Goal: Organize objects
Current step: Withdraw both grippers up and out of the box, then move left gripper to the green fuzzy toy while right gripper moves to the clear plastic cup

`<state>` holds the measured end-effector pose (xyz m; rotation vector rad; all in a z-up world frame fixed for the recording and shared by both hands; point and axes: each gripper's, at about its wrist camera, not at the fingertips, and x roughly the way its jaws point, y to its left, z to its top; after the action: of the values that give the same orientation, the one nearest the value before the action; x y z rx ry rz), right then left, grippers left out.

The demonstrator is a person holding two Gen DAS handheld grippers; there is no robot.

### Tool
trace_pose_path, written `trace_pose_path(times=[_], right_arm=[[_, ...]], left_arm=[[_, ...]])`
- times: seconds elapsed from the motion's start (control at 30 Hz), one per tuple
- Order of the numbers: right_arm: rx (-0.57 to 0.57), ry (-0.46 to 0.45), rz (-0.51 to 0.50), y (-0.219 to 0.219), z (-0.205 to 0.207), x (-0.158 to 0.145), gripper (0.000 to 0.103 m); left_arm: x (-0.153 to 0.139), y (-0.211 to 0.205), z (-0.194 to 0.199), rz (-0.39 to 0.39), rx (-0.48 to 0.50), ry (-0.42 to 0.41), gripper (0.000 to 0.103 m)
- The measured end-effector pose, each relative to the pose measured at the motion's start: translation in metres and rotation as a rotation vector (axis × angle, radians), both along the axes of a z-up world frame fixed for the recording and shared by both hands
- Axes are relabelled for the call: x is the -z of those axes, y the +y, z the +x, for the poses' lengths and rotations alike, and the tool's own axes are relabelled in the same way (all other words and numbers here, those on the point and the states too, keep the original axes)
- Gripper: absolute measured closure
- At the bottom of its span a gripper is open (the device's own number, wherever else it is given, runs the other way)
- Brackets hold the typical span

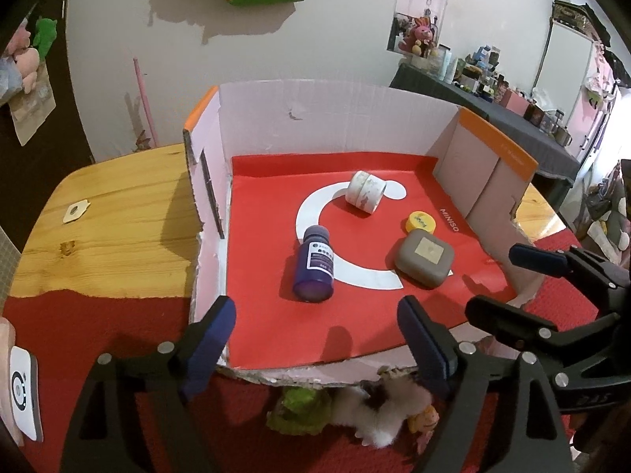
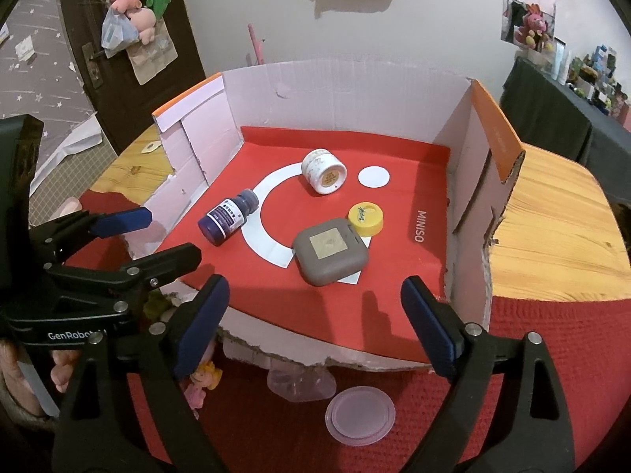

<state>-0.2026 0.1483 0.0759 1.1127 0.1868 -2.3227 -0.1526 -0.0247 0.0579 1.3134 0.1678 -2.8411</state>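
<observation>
A cut-open cardboard box [image 1: 335, 122] [image 2: 347, 90] with a red floor holds a purple bottle [image 1: 314, 264] [image 2: 228, 222] on its side, a white jar [image 1: 366, 191] [image 2: 324, 171] on its side, a yellow cap [image 1: 421, 222] [image 2: 366, 218] and a grey square case [image 1: 425, 262] [image 2: 330, 250]. My left gripper [image 1: 315, 339] is open and empty at the box's torn front edge. My right gripper [image 2: 315, 327] is open and empty, also at the front edge. Each gripper shows in the other's view: the right one [image 1: 512, 280] and the left one [image 2: 165, 236].
In front of the box on the red cloth lie small plush toys [image 1: 355, 406], a clear round lid [image 2: 359, 414] and a clear plastic piece [image 2: 299, 382]. The wooden table [image 1: 110, 213] [image 2: 552, 236] extends on both sides. A white device [image 1: 23, 394] sits at the left.
</observation>
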Motion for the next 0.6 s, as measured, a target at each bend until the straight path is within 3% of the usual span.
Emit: trace_pose_path(times=[0.33, 0.6], right_arm=[[-0.001, 0.009, 0.007, 0.001, 0.006, -0.002, 0.006], [-0.002, 0.016, 0.009, 0.001, 0.012, -0.003, 0.005]], left_arm=[[-0.002, -0.003, 0.006, -0.001, -0.008, 0.003, 0.011], [-0.004, -0.007, 0.012, 0.000, -0.017, 0.011, 0.010]])
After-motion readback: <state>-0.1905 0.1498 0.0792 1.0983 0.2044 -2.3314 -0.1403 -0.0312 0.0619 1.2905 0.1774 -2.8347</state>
